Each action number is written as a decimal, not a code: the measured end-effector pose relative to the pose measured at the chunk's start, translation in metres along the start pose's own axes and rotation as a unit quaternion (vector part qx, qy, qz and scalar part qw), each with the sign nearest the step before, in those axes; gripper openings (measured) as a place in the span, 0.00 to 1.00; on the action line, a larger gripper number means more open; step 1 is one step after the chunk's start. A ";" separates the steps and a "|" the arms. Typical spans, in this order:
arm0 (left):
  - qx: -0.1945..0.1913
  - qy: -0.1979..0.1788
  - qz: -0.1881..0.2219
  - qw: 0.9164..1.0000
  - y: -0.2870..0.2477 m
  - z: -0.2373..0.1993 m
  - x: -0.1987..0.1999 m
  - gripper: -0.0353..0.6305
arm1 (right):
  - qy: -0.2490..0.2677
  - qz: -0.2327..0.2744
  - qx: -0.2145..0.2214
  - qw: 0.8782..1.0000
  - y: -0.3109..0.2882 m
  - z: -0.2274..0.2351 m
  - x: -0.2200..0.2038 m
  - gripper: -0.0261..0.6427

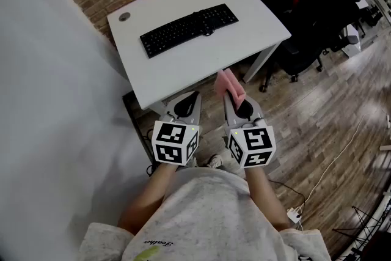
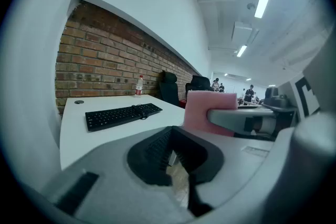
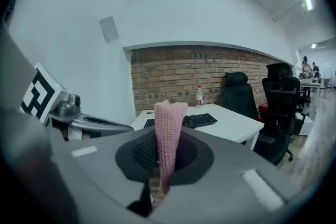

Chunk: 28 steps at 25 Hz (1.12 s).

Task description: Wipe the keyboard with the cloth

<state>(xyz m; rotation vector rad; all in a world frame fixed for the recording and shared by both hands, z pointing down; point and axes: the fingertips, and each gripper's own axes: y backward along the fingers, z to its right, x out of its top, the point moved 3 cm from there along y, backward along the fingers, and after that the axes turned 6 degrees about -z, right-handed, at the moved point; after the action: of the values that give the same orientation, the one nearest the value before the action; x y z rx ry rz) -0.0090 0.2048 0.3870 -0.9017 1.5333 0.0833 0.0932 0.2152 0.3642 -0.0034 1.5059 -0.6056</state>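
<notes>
My right gripper [image 1: 237,96] pinches the cloth [image 1: 228,83] by its lower end. It looks soft and light, so this hold should do. Left gripper [image 1: 188,101] is closed, empty. Keyboard [image 1: 189,28] lies at 12 o'clock, well apart.

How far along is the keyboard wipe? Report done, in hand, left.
Done: the cloth is pinched in the right gripper. In hand: that gripper is held short of the desk, with the left gripper empty beside it. Left: all the wiping; the cloth is not touching the keyboard.
</notes>
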 end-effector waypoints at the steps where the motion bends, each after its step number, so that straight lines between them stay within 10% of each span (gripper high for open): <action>1: 0.001 0.000 0.001 1.000 0.000 -0.002 0.000 0.04 | 0.000 0.001 0.000 1.000 -0.001 -0.001 0.000 0.07; 28: 0.057 0.052 0.015 0.997 0.013 -0.130 -0.006 0.04 | 0.046 -0.035 0.090 0.994 -0.117 -0.087 0.006 0.08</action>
<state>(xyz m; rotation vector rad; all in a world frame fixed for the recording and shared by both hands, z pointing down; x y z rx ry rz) -0.1229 0.1461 0.4130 -0.8029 1.6324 -0.0296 -0.0308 0.1451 0.3934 0.1127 1.5400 -0.8052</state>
